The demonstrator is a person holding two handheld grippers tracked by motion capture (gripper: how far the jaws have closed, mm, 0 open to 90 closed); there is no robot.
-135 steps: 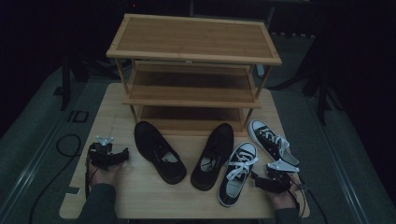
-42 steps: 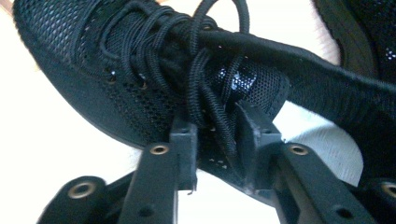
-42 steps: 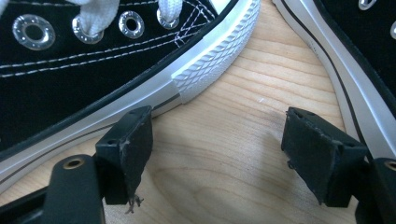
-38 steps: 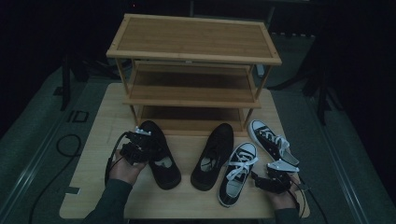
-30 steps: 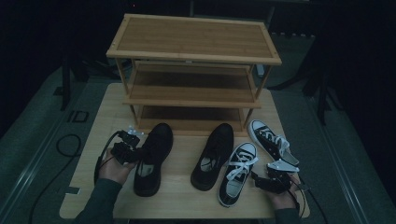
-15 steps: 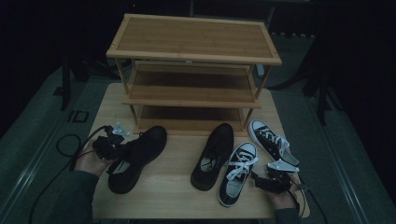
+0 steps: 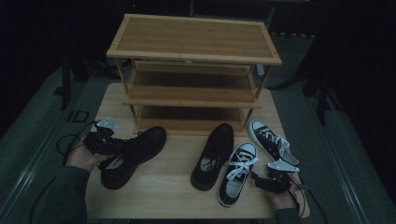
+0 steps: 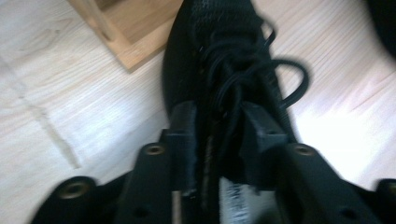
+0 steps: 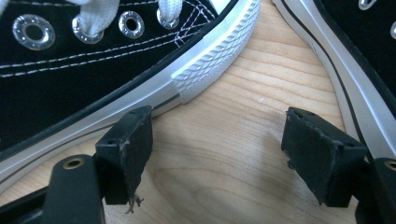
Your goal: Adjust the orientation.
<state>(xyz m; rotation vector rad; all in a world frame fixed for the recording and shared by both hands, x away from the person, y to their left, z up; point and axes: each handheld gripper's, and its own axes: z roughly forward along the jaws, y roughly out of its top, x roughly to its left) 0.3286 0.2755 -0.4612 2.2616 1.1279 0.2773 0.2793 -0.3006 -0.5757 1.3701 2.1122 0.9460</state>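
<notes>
My left gripper (image 7: 108, 144) (image 8: 217, 126) is shut on the collar and tongue of a black lace-up shoe (image 7: 133, 155) (image 8: 224, 56), which lies on the wooden table (image 7: 159, 186) at the left, toe toward the rack. Its mate, another black shoe (image 7: 212, 155), lies in the middle. Two black-and-white sneakers sit at the right, one nearer (image 7: 239, 173) (image 9: 93, 70) and one farther (image 7: 271, 140) (image 9: 355, 60). My right gripper (image 7: 261, 182) (image 9: 217, 154) rests open on the table between the two sneakers, holding nothing.
A three-tier wooden shoe rack (image 7: 194, 70) stands at the back of the table, its shelves bare; a corner of its base (image 8: 126, 42) is in the left gripper view. Dark floor surrounds the table. Cables trail from both grippers.
The left gripper reached the left black shoe, shut on it, and swung and dragged it leftward so its toe points at the rack. The right gripper has stayed still.
</notes>
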